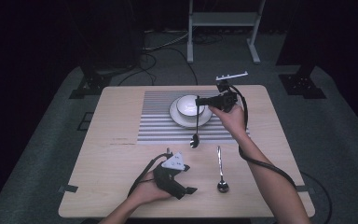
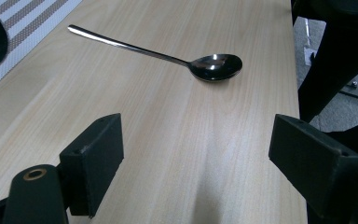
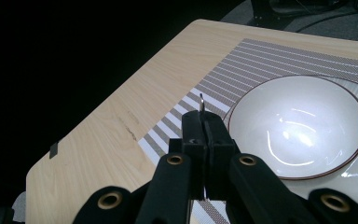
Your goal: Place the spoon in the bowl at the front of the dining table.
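My right gripper (image 1: 198, 101) is shut on the top of the handle of a metal spoon (image 1: 196, 125). That spoon hangs straight down over the striped placemat (image 1: 158, 116), beside the white bowl (image 1: 186, 104) on its plate (image 1: 179, 120). In the right gripper view the jaws (image 3: 204, 128) pinch the handle tip (image 3: 201, 101), with the bowl (image 3: 298, 126) just to the right. My left gripper (image 1: 190, 178) rests low near the table's front edge, open and holding nothing (image 2: 196, 133). A second spoon (image 1: 220, 168) lies flat on the wood to its right, and in the left gripper view this spoon (image 2: 214, 67) lies ahead of the jaws.
The light wooden table (image 1: 116, 163) has bare wood at the left and front. The right gripper's cable (image 1: 261, 161) trails along the forearm. A white frame (image 1: 223, 21) and dark stands sit on the floor behind the table.
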{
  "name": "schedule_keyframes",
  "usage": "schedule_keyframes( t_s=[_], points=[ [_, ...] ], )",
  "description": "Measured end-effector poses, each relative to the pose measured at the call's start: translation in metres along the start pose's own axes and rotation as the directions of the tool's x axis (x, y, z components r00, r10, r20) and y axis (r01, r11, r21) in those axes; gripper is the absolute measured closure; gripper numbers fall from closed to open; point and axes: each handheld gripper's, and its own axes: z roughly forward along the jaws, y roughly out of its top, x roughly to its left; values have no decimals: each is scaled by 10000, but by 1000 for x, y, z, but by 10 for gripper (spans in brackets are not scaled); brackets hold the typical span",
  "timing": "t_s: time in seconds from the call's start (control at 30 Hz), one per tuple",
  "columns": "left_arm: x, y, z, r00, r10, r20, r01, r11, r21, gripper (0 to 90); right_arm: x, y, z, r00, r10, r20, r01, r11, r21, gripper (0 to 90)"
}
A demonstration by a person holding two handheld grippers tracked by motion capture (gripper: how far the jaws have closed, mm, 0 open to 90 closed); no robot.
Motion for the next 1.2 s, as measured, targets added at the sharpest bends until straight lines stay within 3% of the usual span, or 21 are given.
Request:
schedule_keyframes(
  t_s=[0.6, 1.2],
  points=[
    [0, -1, 0, 10000, 54, -71, -54, 10000, 3, 168, -7, 17, 6, 9996, 295, 31, -293, 9985, -472, 885],
    [0, -1, -1, 9999, 76, -88, -76, 10000, -37, 168, -17, 39, 0, 9961, 503, 722, -429, 9940, -1007, 885]
  ],
)
